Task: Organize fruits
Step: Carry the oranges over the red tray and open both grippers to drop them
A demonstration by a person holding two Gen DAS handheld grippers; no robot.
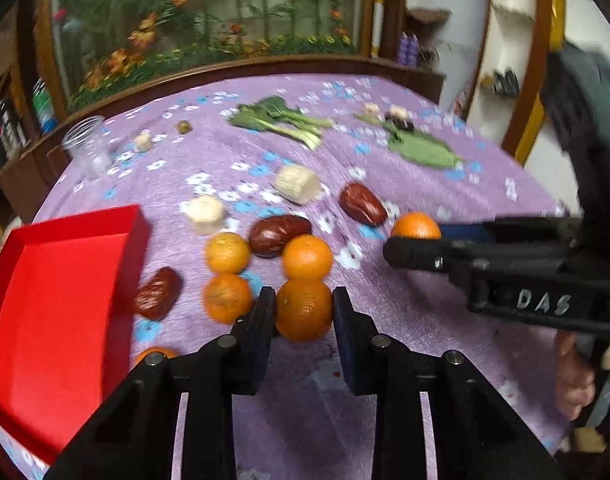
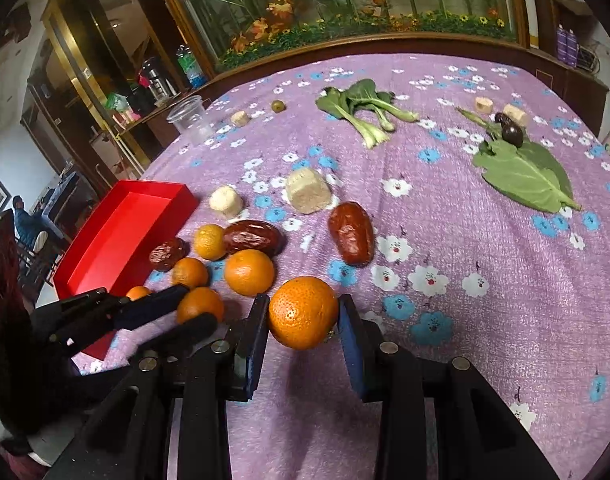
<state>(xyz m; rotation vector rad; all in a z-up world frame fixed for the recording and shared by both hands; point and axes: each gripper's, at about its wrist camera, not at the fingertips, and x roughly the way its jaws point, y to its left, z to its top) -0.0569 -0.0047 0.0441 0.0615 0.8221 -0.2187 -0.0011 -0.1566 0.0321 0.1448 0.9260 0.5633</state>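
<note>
Both grippers are loaded: the left gripper [image 1: 303,312] has its jaws drawn in narrow around a tangerine [image 1: 303,310], pads pressing it on both sides, low over the purple flowered cloth of the bench [image 2: 485,320]. The right gripper [image 2: 303,320] is clamped just as tight on a second, bigger-looking tangerine [image 2: 303,312], which casts a shadow on the cloth below it. From the left wrist view, the right gripper comes in from the right edge with its orange catch peeking past the fingertips. Just beyond the left jaws another tangerine [image 1: 307,257] touches the held one, with two more [image 1: 227,252] [image 1: 227,297] beside it to the left. Red dates are mixed in: one [image 1: 279,235] behind the cluster, one [image 1: 362,204] further right, one [image 1: 157,293] right against the wall of the empty red tray [image 1: 65,300] at the left. Pale corn chunks [image 1: 297,183] [image 1: 205,209] sit behind the fruit. Further back lie bok choy [image 2: 365,110], a big green leaf [image 2: 525,176], a clear plastic cup [image 2: 189,118] and a small green fruit [image 2: 278,105], well apart from the action.
</note>
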